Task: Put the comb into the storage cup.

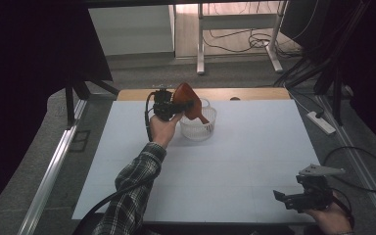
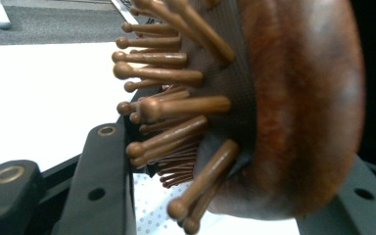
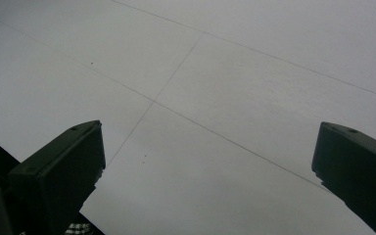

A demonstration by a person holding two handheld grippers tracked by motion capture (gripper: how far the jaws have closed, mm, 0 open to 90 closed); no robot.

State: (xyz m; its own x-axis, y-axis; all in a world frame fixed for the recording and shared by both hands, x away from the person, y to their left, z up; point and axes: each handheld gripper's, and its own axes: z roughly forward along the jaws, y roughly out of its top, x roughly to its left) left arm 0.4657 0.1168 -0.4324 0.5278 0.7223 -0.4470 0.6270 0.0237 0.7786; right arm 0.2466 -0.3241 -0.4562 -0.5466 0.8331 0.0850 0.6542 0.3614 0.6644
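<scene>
A brown wooden hairbrush (image 1: 188, 102) is held over a white perforated basket (image 1: 206, 128) at the far middle of the table, its handle dipping inside the basket. My left gripper (image 1: 180, 105) is shut on the brush's head. In the left gripper view the brush head (image 2: 293, 107) and its wooden pins (image 2: 176, 105) sit between the two black jaws, with the basket's dotted wall (image 2: 152, 205) just below. My right gripper (image 1: 286, 197) rests near the table's front right corner, open, with nothing between its jaws; the right gripper view looks past them (image 3: 208, 152) at bare white table.
A white sheet covers the table (image 1: 235, 166), with a wooden strip along its far edge. Metal rails run down both sides. Beyond the table are desk legs and cables (image 1: 254, 41); a power strip (image 1: 320, 122) lies on the floor at right.
</scene>
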